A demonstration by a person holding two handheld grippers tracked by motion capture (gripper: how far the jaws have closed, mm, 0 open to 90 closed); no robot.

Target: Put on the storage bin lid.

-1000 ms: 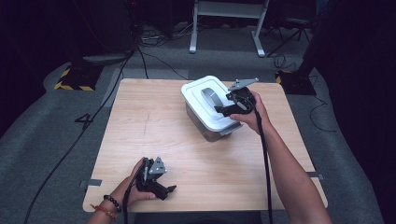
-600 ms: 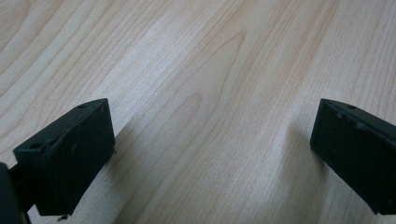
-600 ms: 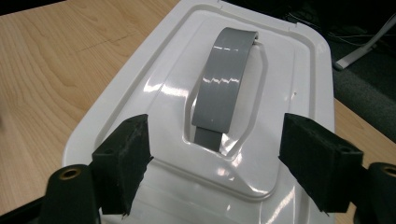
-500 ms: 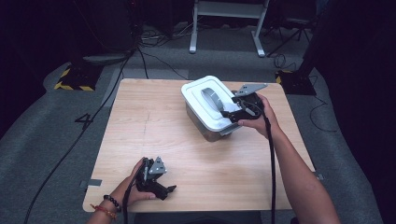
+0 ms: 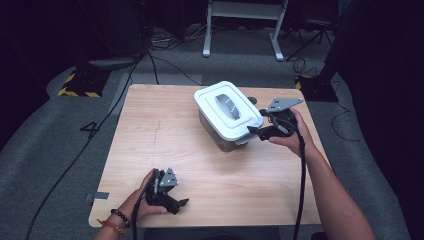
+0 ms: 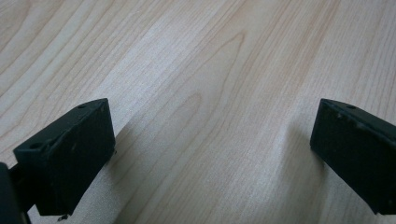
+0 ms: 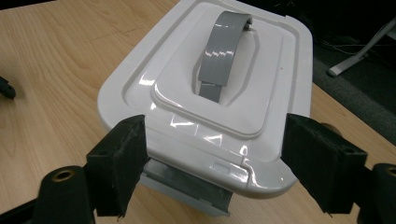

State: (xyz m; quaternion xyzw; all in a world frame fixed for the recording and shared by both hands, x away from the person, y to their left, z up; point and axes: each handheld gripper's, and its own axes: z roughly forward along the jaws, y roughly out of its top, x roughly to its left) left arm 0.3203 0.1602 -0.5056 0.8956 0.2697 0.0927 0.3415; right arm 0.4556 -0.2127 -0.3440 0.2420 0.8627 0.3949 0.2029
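Right tool [image 7: 212, 154] hiding box [image 7: 205, 93] latch

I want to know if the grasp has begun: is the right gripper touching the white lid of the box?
Cannot tell. In the right gripper view the right gripper stands open, jaws flanking the white lid's near edge, but no plain gap or contact shows.

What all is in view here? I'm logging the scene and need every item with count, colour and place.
storage box: one, clear grey body, far right part of the table
lid: one, white, on the storage box
handle: one, grey, lying in the lid's recess
latch: one, grey, under the lid's near edge
table: one, light wood, centre
left gripper: one, black, open, near left edge of the table
right gripper: one, black, open, at the lid's right end
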